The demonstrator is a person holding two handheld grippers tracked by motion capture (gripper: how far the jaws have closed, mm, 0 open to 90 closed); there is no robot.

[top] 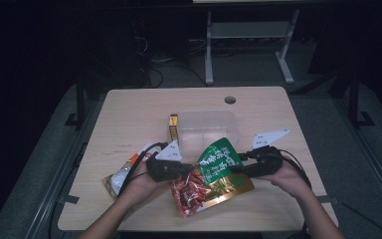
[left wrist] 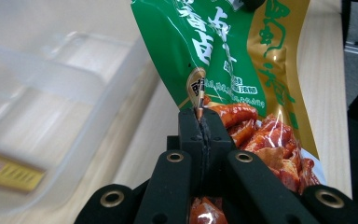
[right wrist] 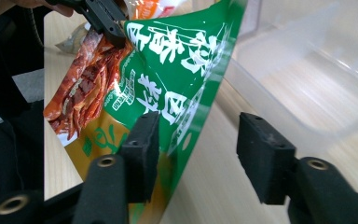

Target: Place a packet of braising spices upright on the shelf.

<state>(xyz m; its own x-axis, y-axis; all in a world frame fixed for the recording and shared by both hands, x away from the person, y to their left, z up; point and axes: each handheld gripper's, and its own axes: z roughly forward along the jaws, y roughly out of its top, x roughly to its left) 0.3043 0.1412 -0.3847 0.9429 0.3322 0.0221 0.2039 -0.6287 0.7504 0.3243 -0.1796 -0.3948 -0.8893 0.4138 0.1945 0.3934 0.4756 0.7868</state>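
Note:
A green, gold and red snack bag [top: 218,172] is held up over the front middle of the table. My left gripper [top: 191,169] is shut on its left edge; in the left gripper view the jaws [left wrist: 200,122] pinch the bag [left wrist: 223,46] at a seam. My right gripper [top: 238,163] is at the bag's right side and stands open [right wrist: 200,140]. The bag's [right wrist: 168,60] edge hangs between its jaws, close to the left finger [right wrist: 142,154], and the jaws are not closed on it. The left gripper [right wrist: 105,18] shows beyond, gripping the bag's far corner.
A clear plastic container [top: 209,128] sits just behind the bag, with a small yellow and red box [top: 173,128] at its left side. Another snack packet [top: 121,175] lies under the left forearm. The table has a cable hole [top: 230,99] near its far edge.

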